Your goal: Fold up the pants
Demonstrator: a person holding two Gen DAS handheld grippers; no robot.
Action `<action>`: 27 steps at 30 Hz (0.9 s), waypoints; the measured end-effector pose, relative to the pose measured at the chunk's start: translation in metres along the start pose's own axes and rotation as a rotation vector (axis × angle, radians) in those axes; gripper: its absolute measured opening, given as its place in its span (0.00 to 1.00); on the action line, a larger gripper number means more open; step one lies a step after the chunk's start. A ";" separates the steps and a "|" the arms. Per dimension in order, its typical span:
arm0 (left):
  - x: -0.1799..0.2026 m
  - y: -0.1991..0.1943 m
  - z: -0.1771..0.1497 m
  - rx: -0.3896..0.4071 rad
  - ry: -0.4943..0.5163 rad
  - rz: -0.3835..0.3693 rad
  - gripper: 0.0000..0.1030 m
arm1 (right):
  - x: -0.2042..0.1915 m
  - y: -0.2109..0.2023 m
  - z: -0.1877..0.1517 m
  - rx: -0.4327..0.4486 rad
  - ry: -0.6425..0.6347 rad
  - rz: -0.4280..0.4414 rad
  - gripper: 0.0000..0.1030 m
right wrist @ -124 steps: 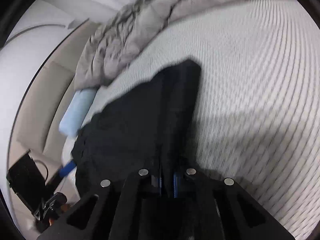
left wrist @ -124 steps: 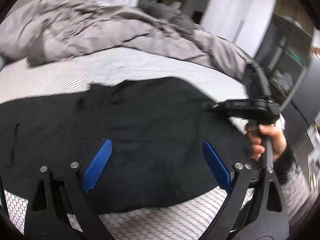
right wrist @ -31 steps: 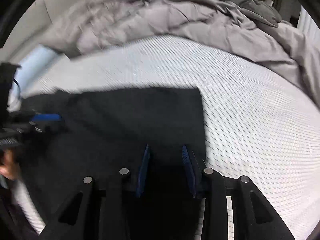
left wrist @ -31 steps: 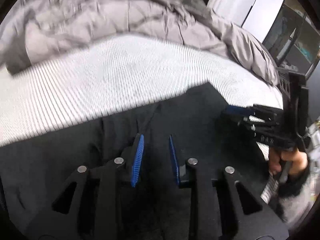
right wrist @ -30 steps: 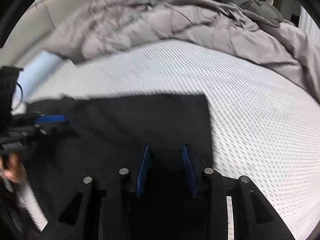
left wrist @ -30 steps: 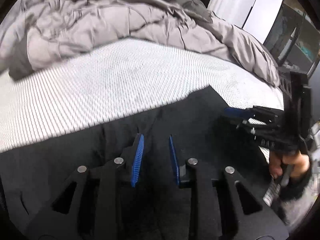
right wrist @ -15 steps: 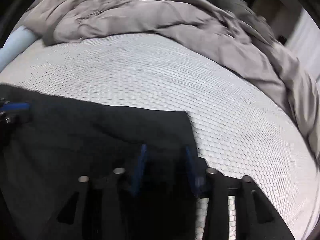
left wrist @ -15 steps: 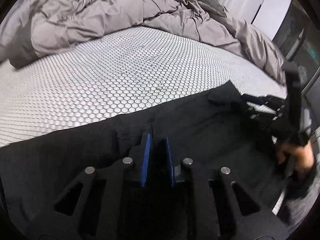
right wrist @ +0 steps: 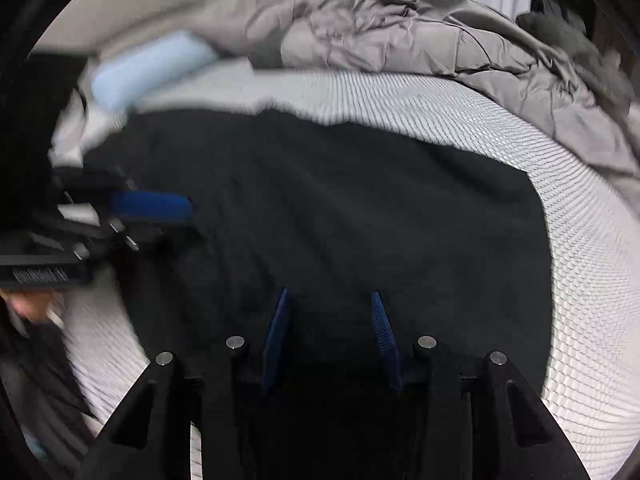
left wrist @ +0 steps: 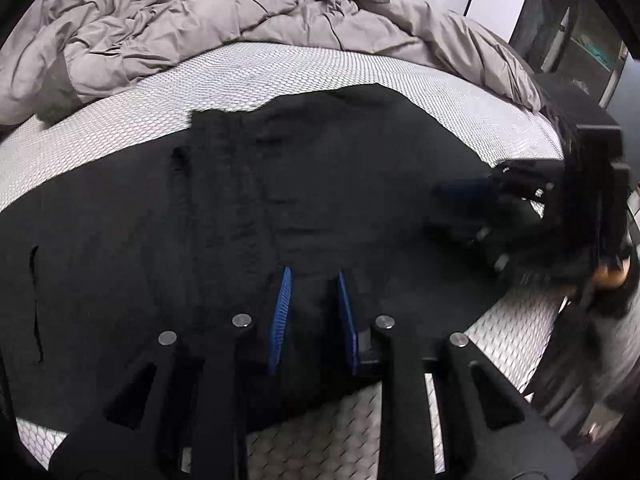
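The black pants [left wrist: 320, 184] lie flat on the white mesh mattress [left wrist: 280, 68], folded into a broad dark shape; they also fill the middle of the right wrist view [right wrist: 360, 208]. My left gripper [left wrist: 312, 284] is open, its blue pads just above the near part of the pants, holding nothing. My right gripper [right wrist: 330, 300] is open and empty over the pants' near edge. Each gripper shows in the other's view, the right one [left wrist: 472, 196] at the right edge and the left one [right wrist: 160, 204] at the left, both blurred.
A crumpled grey duvet [left wrist: 224, 16] is heaped along the far side of the bed. A light blue pillow [right wrist: 148, 68] lies at the far left by the headboard. Dark shelving [left wrist: 580, 40] stands beyond the bed's right edge.
Both grippers have opened and drawn back from the pants. The left was shut on the cloth half a second ago. The pants now lie flat, showing more of their area.
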State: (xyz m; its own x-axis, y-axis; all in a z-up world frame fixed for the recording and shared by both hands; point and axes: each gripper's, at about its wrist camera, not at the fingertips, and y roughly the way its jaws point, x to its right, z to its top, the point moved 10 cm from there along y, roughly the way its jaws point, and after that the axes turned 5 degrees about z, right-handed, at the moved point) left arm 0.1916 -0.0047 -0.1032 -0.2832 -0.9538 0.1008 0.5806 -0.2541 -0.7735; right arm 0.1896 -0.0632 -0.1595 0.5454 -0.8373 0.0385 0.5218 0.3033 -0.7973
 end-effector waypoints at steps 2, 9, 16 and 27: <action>-0.010 -0.011 -0.007 0.013 -0.025 0.027 0.22 | 0.022 -0.014 -0.014 0.012 0.027 -0.053 0.43; -0.002 -0.056 -0.015 0.121 -0.020 0.082 0.31 | 0.074 -0.063 -0.040 0.092 0.163 -0.122 0.44; 0.054 -0.015 -0.022 0.032 0.107 0.028 0.33 | 0.003 -0.039 -0.025 0.082 0.059 0.023 0.45; 0.031 -0.035 -0.035 0.060 0.062 -0.003 0.33 | 0.122 -0.089 -0.100 0.089 0.353 -0.007 0.61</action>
State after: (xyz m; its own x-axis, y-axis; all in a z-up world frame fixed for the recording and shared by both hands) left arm 0.1359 -0.0200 -0.0943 -0.3306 -0.9417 0.0623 0.6242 -0.2676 -0.7340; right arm 0.1441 -0.2377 -0.1444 0.2901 -0.9401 -0.1790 0.5884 0.3228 -0.7414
